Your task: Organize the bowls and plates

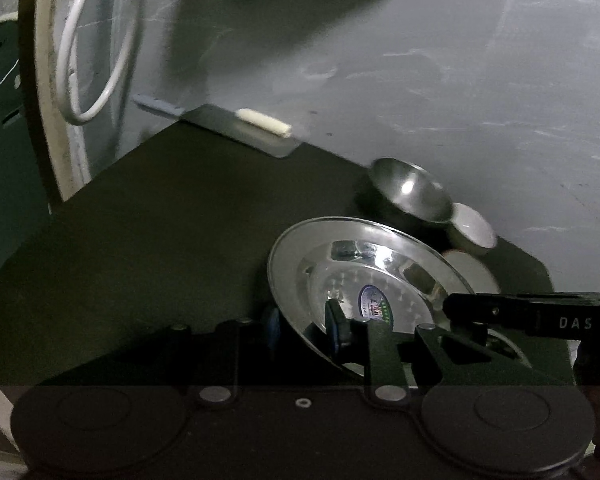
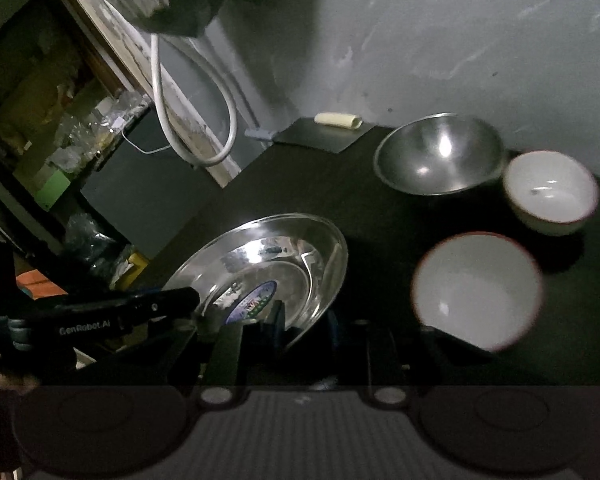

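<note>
Steel plate [image 1: 352,264] is tilted up off the black table [image 1: 160,240], its rim pinched by both grippers: left gripper [image 1: 304,332] clamped on one edge, right gripper [image 2: 304,332] on the near edge (sticker visible in the plate's centre). Behind it, w/ gaps between, sit a steel bowl [image 2: 440,156] & two white red-rimmed bowls [image 2: 476,292], all near the grey wall [image 2: 460,40].
</note>
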Available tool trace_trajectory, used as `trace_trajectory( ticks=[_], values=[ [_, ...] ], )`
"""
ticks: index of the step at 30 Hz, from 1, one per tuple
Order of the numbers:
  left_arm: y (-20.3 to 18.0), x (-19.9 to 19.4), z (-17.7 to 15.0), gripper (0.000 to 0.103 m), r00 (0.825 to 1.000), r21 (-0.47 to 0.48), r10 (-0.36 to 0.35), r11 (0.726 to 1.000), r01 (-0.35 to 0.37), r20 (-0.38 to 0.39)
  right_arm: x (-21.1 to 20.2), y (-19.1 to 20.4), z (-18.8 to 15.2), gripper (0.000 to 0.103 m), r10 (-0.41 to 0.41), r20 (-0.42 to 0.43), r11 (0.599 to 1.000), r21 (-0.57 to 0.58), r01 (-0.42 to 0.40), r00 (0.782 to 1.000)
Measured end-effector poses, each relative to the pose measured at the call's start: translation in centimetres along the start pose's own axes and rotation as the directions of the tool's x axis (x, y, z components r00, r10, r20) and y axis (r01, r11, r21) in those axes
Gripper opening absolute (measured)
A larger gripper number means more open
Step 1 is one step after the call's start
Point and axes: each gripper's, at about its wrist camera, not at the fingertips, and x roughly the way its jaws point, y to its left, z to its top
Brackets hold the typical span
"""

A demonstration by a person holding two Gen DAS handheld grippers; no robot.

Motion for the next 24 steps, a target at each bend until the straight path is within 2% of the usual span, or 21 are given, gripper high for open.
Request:
trace_trajectory(
  ticks=[11,24],
  values=[
    [-8.0,-1.7,-2.6,0.025,0.999,0.05,-0.036,0.998,0.036,-0.004,-8.1,-3.1,-3.2,0.024,-0.019,0.043,0.999,-0.031,0.02,0.999],
    [-12.7,-1.6,-6.2,0.027,0.998,0.127,-0.036,0.991,0.042,-0.052,-11.9,-6.5,-7.3,0.024,-0.038,0.013,0.999,0.025,0.037,0.999]
  ],
)
